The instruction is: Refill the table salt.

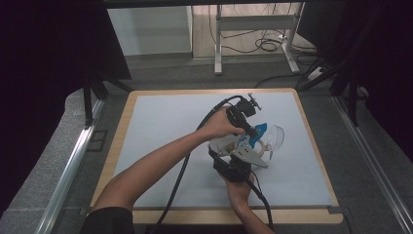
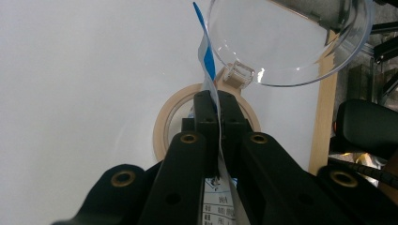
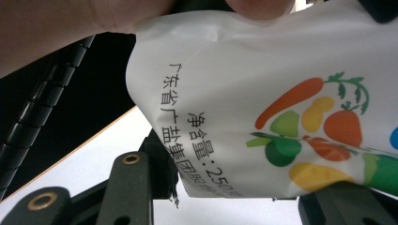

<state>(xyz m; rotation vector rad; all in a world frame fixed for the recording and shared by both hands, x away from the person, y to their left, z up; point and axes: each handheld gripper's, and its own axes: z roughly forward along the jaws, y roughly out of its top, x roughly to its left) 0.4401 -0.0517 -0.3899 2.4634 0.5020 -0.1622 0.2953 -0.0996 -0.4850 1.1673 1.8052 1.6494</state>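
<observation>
A white pouch (image 1: 227, 144) with a blue top edge (image 1: 258, 130) and printed vegetables (image 3: 309, 126) hangs above the white mat (image 1: 160, 126). My left gripper (image 1: 255, 134) is shut on the pouch's thin blue-and-white top edge (image 2: 206, 61), with both jaws pressed flat together (image 2: 217, 101). From the near side my right gripper (image 1: 230, 152) holds the pouch's lower part; the pouch (image 3: 263, 84) fills the gap between its jaws (image 3: 244, 187). Below lie a clear plastic bowl (image 1: 275, 136) (image 2: 281, 42) and a beige tape roll (image 1: 261, 147) (image 2: 164, 126).
The mat lies on a board with a wooden border (image 1: 117, 146). Black cables trail from both grippers toward the near edge. Desk legs (image 1: 218, 44) and floor cables stand beyond the far edge, and metal rails (image 1: 68, 165) run along both sides.
</observation>
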